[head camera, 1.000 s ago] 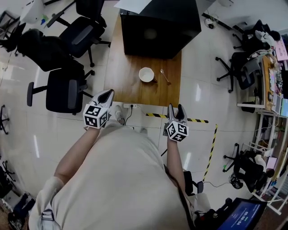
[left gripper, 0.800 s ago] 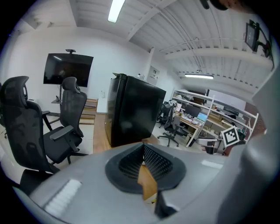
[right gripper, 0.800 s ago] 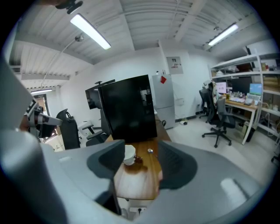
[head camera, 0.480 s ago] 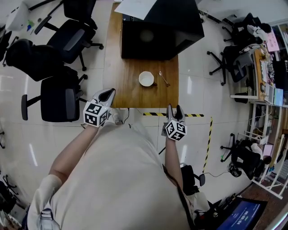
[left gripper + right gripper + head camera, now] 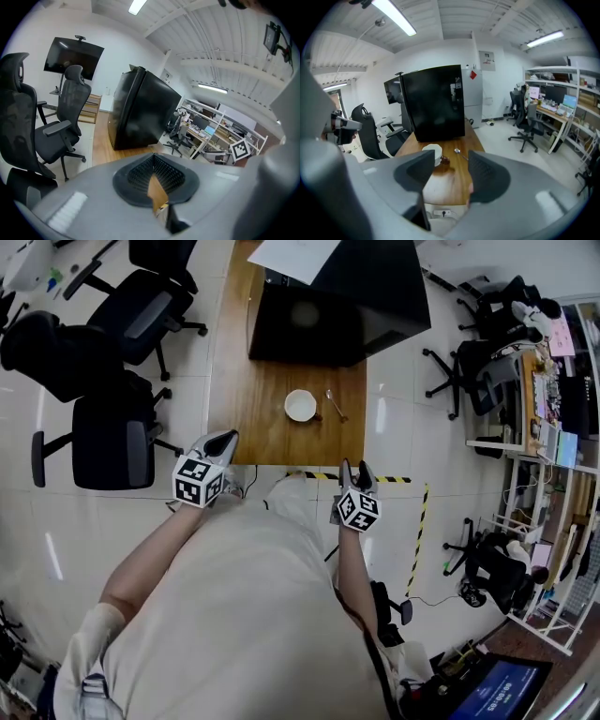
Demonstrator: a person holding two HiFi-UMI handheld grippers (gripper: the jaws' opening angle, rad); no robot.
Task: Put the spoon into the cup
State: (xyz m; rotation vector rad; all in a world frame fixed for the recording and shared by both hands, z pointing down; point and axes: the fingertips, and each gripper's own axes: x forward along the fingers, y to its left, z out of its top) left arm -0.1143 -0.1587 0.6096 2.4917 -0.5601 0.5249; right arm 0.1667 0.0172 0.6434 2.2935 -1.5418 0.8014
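Note:
A white cup (image 5: 301, 405) stands on the wooden table (image 5: 253, 427), and a metal spoon (image 5: 334, 406) lies just to its right. Both my grippers are short of the table's near edge, over the floor. My left gripper (image 5: 221, 440) comes to a point and is shut on nothing; in the left gripper view (image 5: 154, 180) its pads meet. My right gripper (image 5: 356, 471) is open with its jaws closing and nothing between them. In the right gripper view (image 5: 447, 171) the cup (image 5: 432, 152) and spoon (image 5: 461, 153) show far ahead between the jaws.
A large black box (image 5: 333, 306) fills the far end of the table. Black office chairs (image 5: 108, 432) stand to the left. Black-and-yellow tape (image 5: 403, 480) and a power strip lie on the floor by the table's near edge. Desks and chairs (image 5: 487, 381) are at the right.
Both grippers have come a little closer to the table's near edge and dipped. The right jaws have narrowed slightly. Cup and spoon have not moved.

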